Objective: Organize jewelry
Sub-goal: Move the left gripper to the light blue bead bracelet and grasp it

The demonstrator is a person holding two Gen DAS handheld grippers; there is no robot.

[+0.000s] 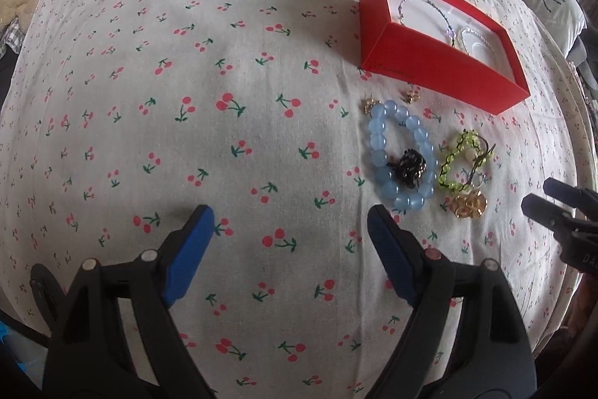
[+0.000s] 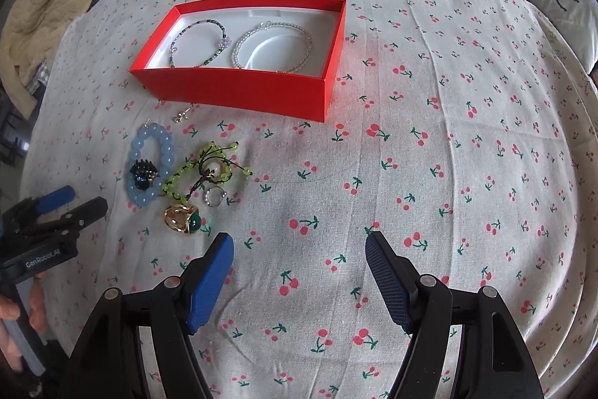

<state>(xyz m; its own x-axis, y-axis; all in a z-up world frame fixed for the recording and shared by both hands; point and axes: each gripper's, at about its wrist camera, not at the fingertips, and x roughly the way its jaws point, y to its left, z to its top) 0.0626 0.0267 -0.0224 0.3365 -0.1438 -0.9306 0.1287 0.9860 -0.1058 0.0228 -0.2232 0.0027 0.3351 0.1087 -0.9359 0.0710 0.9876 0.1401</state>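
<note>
Left wrist view: the left gripper [image 1: 289,223] is seen with jaws spread wide and nothing between them, over bare cherry-print cloth [image 1: 187,100]; the loose jewelry, including a blue bracelet [image 1: 401,152], green bracelet [image 1: 458,161] and gold ring [image 1: 469,206], lies just right of its right finger, near the red box [image 1: 429,62]. Right wrist view: the right gripper [image 2: 299,243] is likewise shown agape and empty above the cloth, the gold ring just beyond its left finger, two bracelets lying in the box.
</note>
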